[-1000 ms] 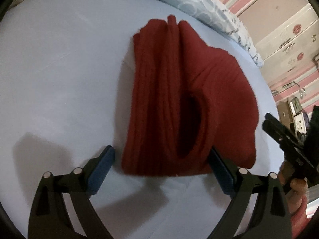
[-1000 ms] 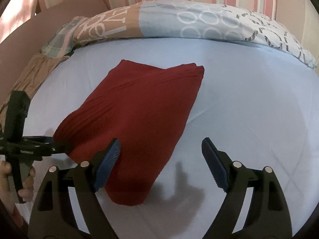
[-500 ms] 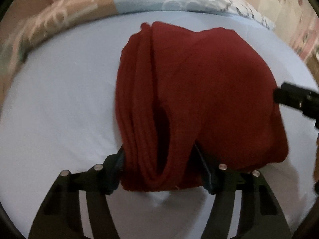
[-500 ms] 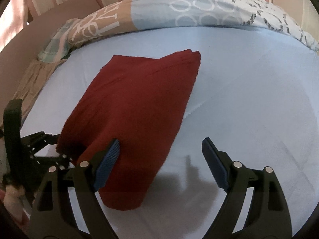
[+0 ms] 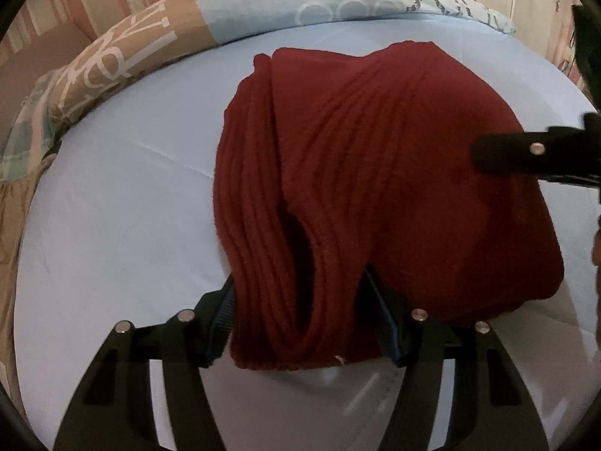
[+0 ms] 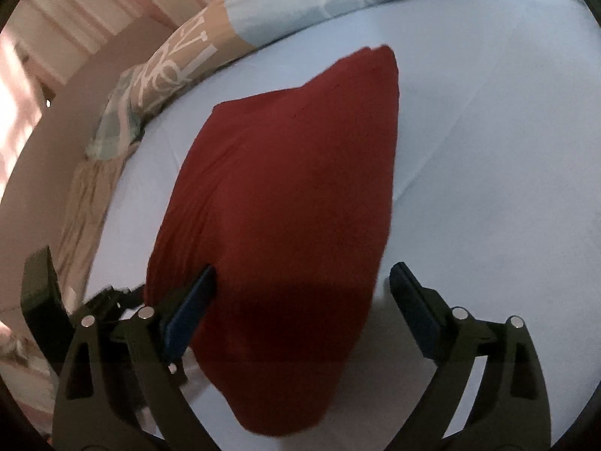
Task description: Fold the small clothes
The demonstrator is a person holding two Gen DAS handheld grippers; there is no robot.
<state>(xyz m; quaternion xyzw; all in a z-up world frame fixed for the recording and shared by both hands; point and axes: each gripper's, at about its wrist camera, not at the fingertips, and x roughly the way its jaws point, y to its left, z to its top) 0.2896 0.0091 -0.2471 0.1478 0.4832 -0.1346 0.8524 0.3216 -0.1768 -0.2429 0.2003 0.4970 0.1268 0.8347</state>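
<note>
Our left gripper pinches the near edge of the red sweater on the bed. Our right gripper is spread wide over it.

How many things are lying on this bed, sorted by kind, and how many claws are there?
Red knitted garments: 1, the red garment
Patterned quilts: 1, the quilt bunched at the far edge of the blue sheet
Claws: 2, the left claw and the right claw
Total: 4
</note>
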